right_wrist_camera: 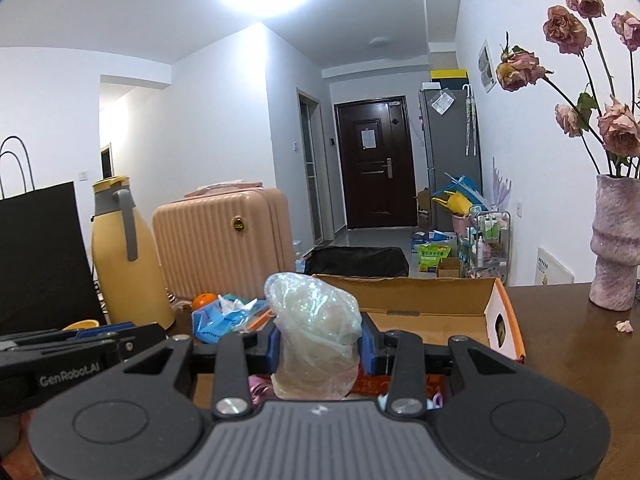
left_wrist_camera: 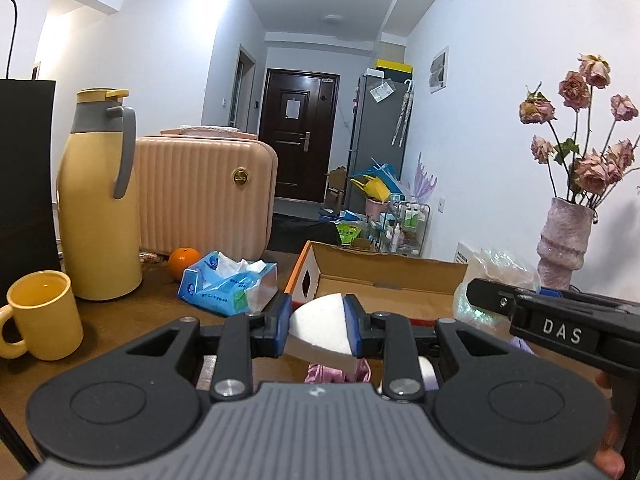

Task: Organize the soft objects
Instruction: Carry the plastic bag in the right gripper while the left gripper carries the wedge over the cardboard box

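Nearest the lens: left gripper (left_wrist_camera: 318, 330) clenched on a white foam wedge (left_wrist_camera: 320, 330), held above the near part of the table (left_wrist_camera: 120, 316), just short of the open cardboard box (left_wrist_camera: 384, 284).

Right gripper (right_wrist_camera: 318, 344) grasps a crumpled iridescent plastic bag (right_wrist_camera: 314, 320), also raised in front of the box (right_wrist_camera: 432, 304).

Left to right on the table: yellow mug (left_wrist_camera: 40, 314) near the left edge, holding yellowish liquid; yellow thermos (left_wrist_camera: 98, 196); orange (left_wrist_camera: 183, 262); opened blue tissue pack (left_wrist_camera: 228, 284); the box, interior mostly hidden; vase (left_wrist_camera: 562, 240) of dried roses at the right.

Pink fabric (left_wrist_camera: 334, 374) lies below the grippers.

Risks (judgement): the foam is pinched at its narrow part and could squirt free; the bag may slip; both grippers are close together and could collide over the box.
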`<state>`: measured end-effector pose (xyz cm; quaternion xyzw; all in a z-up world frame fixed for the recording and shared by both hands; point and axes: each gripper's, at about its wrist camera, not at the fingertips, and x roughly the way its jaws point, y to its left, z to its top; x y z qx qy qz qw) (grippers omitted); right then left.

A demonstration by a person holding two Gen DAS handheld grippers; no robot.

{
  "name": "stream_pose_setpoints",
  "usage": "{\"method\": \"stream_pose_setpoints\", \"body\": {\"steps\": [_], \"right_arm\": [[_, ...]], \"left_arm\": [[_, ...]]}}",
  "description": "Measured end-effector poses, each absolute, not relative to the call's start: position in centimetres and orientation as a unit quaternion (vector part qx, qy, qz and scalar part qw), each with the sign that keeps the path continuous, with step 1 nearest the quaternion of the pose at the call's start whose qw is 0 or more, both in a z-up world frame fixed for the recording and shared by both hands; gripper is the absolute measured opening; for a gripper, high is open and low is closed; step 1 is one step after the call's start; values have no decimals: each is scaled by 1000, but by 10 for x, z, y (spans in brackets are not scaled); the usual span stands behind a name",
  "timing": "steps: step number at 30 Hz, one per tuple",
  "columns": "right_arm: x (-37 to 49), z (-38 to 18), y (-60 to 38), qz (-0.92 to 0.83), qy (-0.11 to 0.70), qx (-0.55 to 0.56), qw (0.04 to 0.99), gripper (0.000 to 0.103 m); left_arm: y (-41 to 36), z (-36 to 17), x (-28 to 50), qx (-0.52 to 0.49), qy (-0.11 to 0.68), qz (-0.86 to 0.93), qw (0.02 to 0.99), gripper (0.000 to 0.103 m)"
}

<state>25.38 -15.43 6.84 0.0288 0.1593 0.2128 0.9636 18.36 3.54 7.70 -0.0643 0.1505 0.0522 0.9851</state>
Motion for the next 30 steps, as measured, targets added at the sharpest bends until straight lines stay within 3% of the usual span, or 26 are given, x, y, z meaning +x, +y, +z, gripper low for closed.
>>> {"method": "stream_pose_setpoints", "body": {"steps": [30], "right_arm": [[345,63,-170,171,171,22,970,36]], "left_arm": [[18,80,302,-70,160,67,982,29]]}}
